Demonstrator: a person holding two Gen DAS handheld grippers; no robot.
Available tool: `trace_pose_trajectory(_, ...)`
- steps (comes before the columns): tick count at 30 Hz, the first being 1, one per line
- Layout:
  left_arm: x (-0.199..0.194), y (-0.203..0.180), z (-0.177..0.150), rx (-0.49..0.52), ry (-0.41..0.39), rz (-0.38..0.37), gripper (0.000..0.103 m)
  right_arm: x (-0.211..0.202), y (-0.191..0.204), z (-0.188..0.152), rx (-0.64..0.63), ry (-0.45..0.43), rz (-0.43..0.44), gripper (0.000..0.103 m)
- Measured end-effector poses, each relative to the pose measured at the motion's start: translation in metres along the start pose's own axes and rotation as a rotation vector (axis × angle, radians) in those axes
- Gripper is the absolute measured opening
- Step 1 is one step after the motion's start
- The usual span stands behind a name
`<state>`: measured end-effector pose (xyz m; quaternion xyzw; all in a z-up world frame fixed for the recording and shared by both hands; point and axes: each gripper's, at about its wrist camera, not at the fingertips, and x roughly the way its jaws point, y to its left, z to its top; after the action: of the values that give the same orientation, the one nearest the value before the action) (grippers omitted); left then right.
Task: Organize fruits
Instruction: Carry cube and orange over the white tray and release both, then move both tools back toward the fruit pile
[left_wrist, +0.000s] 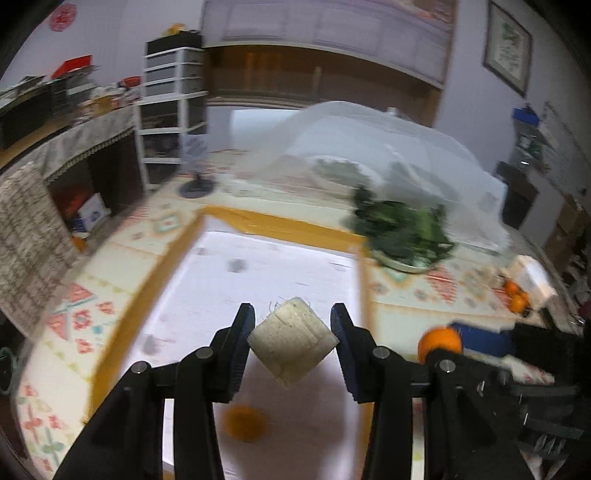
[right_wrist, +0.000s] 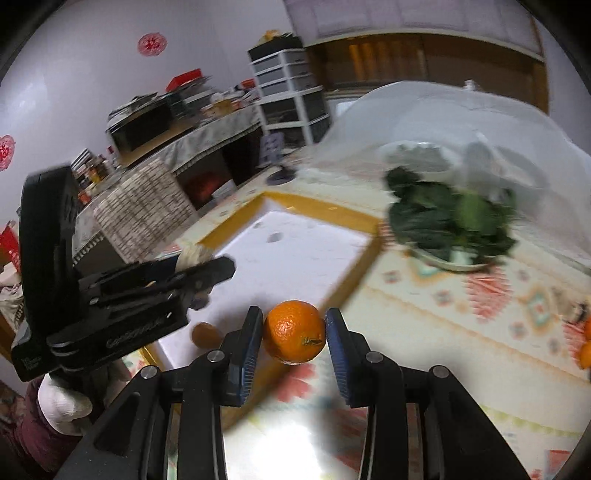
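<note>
Right gripper (right_wrist: 294, 334) pinches an orange (right_wrist: 294, 331) by thin contact; left gripper (left_wrist: 293, 345) clamps a pale block (left_wrist: 291, 345); either could slip over the tray (right_wrist: 303, 236)

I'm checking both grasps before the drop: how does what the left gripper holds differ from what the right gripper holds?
The left gripper holds a pale beige chunk with flat faces and frayed fibres; the right gripper holds a round, bright orange with a stem.
The chunk sits tilted, a corner pointing down; the orange sits stem toward the camera.
The chunk hangs above the white tray; the orange is at the tray's yellow edge.
Both are lifted, pinched between the fingers.
</note>
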<state>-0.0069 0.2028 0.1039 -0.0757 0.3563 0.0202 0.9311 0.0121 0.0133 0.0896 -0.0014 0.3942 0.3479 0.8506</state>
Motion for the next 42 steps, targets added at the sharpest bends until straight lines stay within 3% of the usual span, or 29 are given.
trace_pose_trajectory(8,0.021,0.046,-0.005,-0.072,0.040,0.055,0.042,0.060,0.029,-0.011,-0.028,0.081,-0.011,0.038)
trace_pose_trajectory(14,0.032,0.049,-0.012,-0.076,0.063,0.072,0.042,0.075,0.034,-0.017,-0.048,0.090,-0.040,0.039)
trace_pose_trajectory(16,0.032,0.049,-0.013,-0.078,0.062,0.077,0.045,0.076,0.037,-0.020,-0.064,0.081,-0.058,0.039)
trace_pose_trajectory(19,0.028,0.048,-0.011,-0.094,0.049,0.073,0.058,0.072,0.043,-0.021,-0.083,0.064,-0.066,0.043)
trace_pose_trajectory(21,0.019,0.046,-0.009,-0.104,0.024,0.075,0.061,0.065,0.046,-0.019,-0.098,0.041,-0.071,0.052)
trace_pose_trajectory(25,-0.004,0.040,-0.001,-0.110,-0.044,0.095,0.068,0.038,0.051,-0.016,-0.126,-0.034,-0.079,0.061)
trace_pose_trajectory(27,-0.019,0.035,0.004,-0.111,-0.094,0.104,0.073,0.021,0.049,-0.016,-0.121,-0.076,-0.088,0.071)
trace_pose_trajectory(29,-0.038,0.024,0.006,-0.096,-0.167,0.128,0.081,-0.001,0.043,-0.017,-0.111,-0.131,-0.107,0.074)
trace_pose_trajectory(31,-0.056,0.013,0.008,-0.082,-0.235,0.141,0.091,-0.027,0.037,-0.022,-0.110,-0.196,-0.149,0.077)
trace_pose_trajectory(33,-0.076,-0.001,0.009,-0.071,-0.304,0.123,0.099,-0.052,0.031,-0.029,-0.110,-0.270,-0.204,0.093)
trace_pose_trajectory(35,-0.092,-0.017,0.009,-0.050,-0.352,0.088,0.103,-0.080,0.021,-0.038,-0.099,-0.364,-0.265,0.103)
trace_pose_trajectory(36,-0.099,-0.028,0.009,-0.034,-0.367,0.073,0.103,-0.094,0.014,-0.043,-0.085,-0.402,-0.291,0.103)
trace_pose_trajectory(38,-0.105,-0.045,0.008,-0.013,-0.371,0.041,0.103,-0.109,-0.004,-0.051,-0.059,-0.413,-0.318,0.103)
trace_pose_trajectory(42,-0.101,-0.077,0.002,0.004,-0.322,-0.068,0.103,-0.124,-0.057,-0.071,0.000,-0.324,-0.416,0.103)
